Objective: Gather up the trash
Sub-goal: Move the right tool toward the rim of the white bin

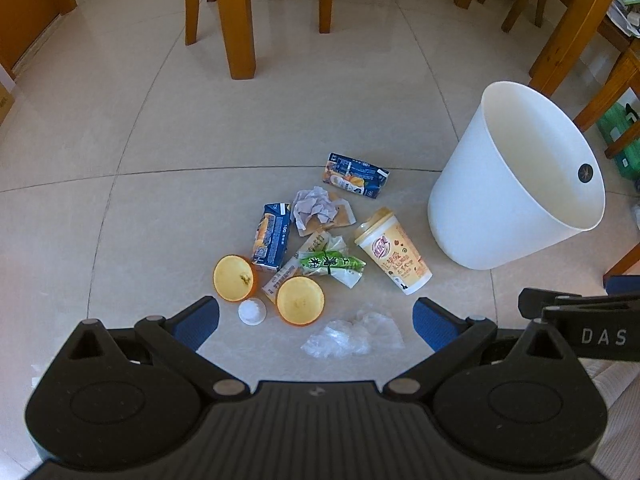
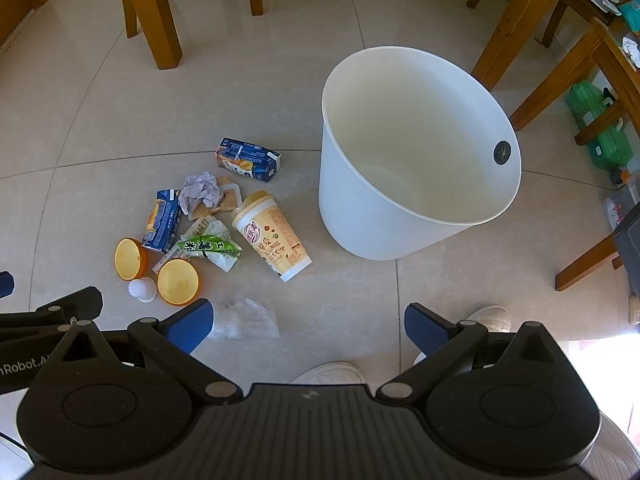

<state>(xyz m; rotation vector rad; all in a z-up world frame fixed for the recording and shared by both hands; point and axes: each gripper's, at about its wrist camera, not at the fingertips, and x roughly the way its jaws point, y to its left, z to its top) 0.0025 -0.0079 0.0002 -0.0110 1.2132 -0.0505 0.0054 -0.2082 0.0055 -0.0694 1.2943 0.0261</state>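
Note:
Trash lies in a heap on the tiled floor: two blue cartons [image 1: 355, 175] [image 1: 272, 237], crumpled paper [image 1: 314, 208], a green wrapper [image 1: 332, 263], a beige drink cup [image 1: 394, 251] on its side, two orange peel halves [image 1: 234, 278] [image 1: 300, 301], a white cap [image 1: 252, 311] and a clear plastic bag [image 1: 354, 334]. A white bin [image 1: 516, 176] [image 2: 416, 152] stands empty to the right of the heap. My left gripper [image 1: 316, 320] hangs open above the near edge of the heap. My right gripper [image 2: 308, 324] is open above bare floor near the plastic bag [image 2: 246, 318].
Wooden chair and table legs [image 1: 236, 20] stand behind the heap and bin. A green crate [image 2: 600, 128] sits under furniture at the right. A person's white shoes [image 2: 332, 374] are on the floor below my right gripper.

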